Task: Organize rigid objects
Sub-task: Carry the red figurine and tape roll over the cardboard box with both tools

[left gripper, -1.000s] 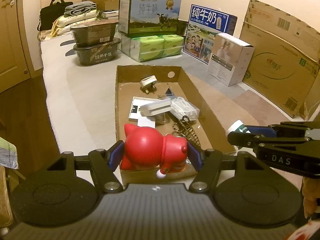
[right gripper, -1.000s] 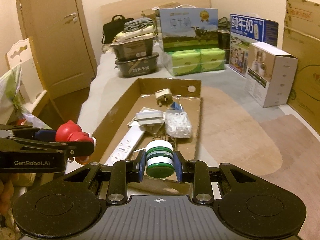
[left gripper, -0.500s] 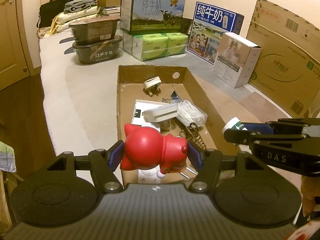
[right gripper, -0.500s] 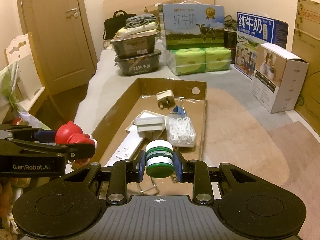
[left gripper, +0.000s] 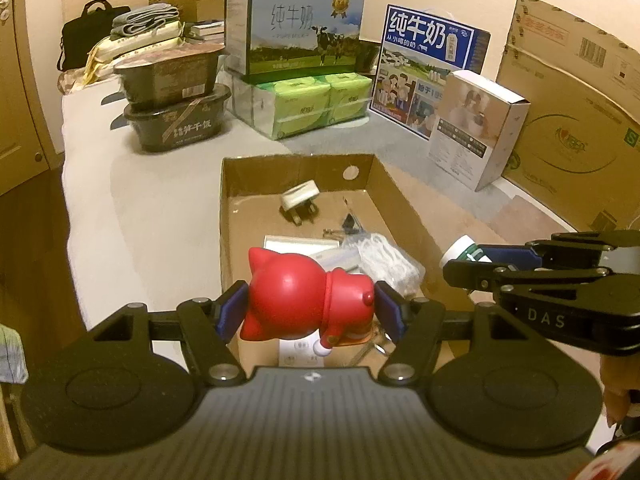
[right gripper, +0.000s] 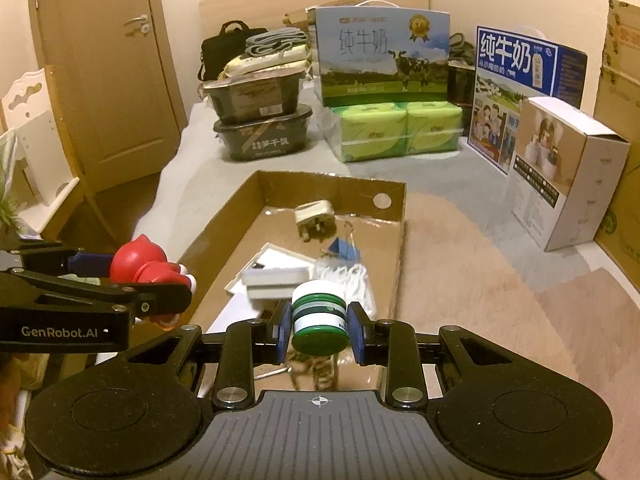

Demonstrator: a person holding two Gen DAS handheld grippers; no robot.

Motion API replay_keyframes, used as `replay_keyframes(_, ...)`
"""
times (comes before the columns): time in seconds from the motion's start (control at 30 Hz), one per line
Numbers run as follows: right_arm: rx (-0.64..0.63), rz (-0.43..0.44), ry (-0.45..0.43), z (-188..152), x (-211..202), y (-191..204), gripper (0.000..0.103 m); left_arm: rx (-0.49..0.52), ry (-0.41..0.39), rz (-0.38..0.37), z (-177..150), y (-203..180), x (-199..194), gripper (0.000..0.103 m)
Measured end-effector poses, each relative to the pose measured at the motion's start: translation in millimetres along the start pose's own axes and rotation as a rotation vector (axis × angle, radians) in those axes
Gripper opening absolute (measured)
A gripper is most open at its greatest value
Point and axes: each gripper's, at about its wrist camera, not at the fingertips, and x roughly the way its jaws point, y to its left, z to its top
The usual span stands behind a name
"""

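So both grippers have been carried forward over the last second, and the cardboard tray (left gripper: 404, 208) is now sitting right under them instead of out ahead. The red cat figurine (left gripper: 308, 300) is kept clamped between the blue pads of the left gripper (left gripper: 310, 310), lying sideways, hanging above the near end of the tray. The green-and-white jar (right gripper: 319, 318) is squeezed between the fingers of the right gripper (right gripper: 319, 328), also over the near end, a bit toward the tray's right wall. Nothing has been let go yet.

Inside the tray, a white UK plug (right gripper: 316, 218) is seen near the far wall, with a blue binder clip (right gripper: 344, 248), a bag of white bits (right gripper: 348, 280), a flat white box (right gripper: 276, 278) and a power strip partly hidden underneath. A metal spring-like thing can be made out just below the jar, but it's blurry.

What this probably means: the carrying part looks pretty much done, and a lowering and release into free floor space is what's left. The near end is cluttered, so the figurine may get dropped onto the power strip if it isn't placed carefully.
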Motion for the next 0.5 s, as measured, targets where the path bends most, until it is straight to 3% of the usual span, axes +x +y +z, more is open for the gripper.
replay_keyframes(0.5,-0.036,-0.001,0.027,33.6,48.6,-20.1,0.030,0.043,0.031,0.004,36.5,14.5,53.9,0.065)
